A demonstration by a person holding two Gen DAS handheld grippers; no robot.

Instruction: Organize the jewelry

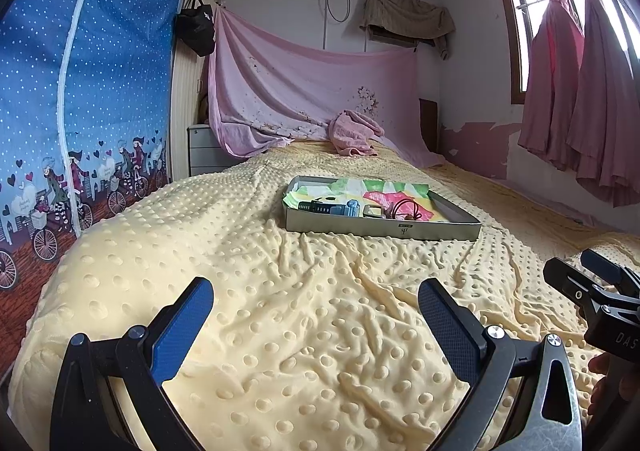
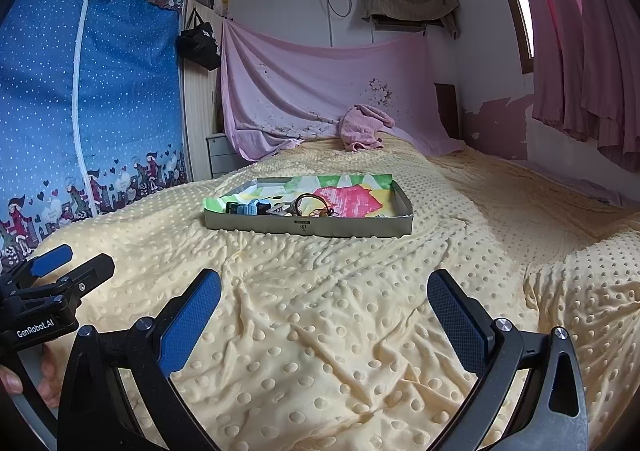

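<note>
A shallow grey metal tray point(image 1: 380, 229) point(image 2: 256, 225) lined with colourful paper sits on the yellow dotted bedspread point(image 1: 304, 311) point(image 2: 320, 311). In it lie a blue-grey watch point(image 1: 340, 207) point(image 2: 248, 207), a brown cord bracelet point(image 1: 406, 207) point(image 2: 314, 203) and small pieces I cannot make out. My left gripper point(image 1: 316, 315) is open and empty, well short of the tray. My right gripper point(image 2: 324, 311) is open and empty, also short of the tray. Each gripper shows at the edge of the other's view point(image 1: 592, 283) point(image 2: 60, 271).
A crumpled pink towel point(image 1: 356, 131) point(image 2: 364, 127) lies at the head of the bed under a hanging pink sheet. A blue fabric wardrobe point(image 1: 80, 91) point(image 2: 80, 91) stands to the left. Pink curtains point(image 1: 580, 91) hang at the right window.
</note>
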